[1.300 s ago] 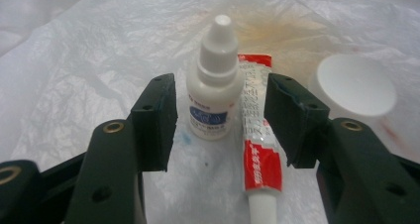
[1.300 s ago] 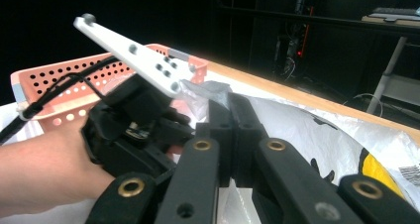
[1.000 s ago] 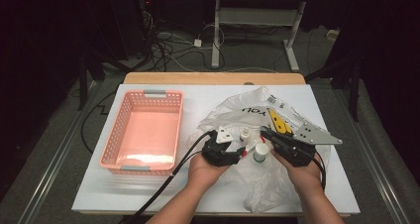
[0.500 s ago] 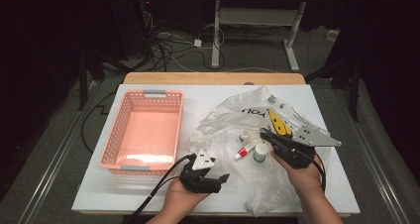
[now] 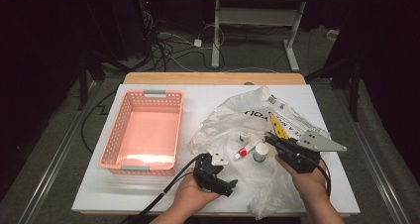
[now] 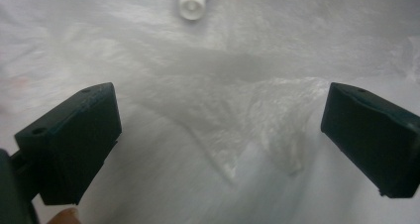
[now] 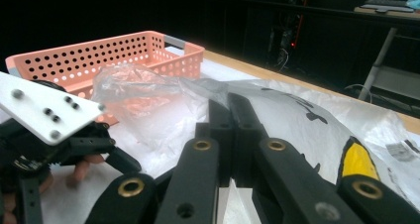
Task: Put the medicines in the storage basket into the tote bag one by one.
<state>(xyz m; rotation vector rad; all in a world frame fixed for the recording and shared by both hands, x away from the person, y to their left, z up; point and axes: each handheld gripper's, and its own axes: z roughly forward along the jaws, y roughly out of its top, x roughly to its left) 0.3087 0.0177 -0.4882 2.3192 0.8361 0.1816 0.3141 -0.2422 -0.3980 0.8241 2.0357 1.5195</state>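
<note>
Clear crinkled plastic bag (image 5: 247, 120) spread flat; left gripper (image 6: 218, 135) jaws just opened wide, right gripper (image 7: 230, 120) clamped on bag

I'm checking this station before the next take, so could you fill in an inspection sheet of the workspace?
Surface: white table with a wooden strip along its far edge.
Job's things: crumpled clear plastic bag spread on the table; on it a small tube, a white-capped jar and a small round item.
Clutter: pink basket, nothing in it.
Grippers: left gripper has just been opening, jaws wide over the bag, nothing pressed between them; right gripper shut on a fold of the bag.
Cables: black leads trail off the near edge.
Surroundings: dark room, floor wiring, a desk frame behind.
</note>
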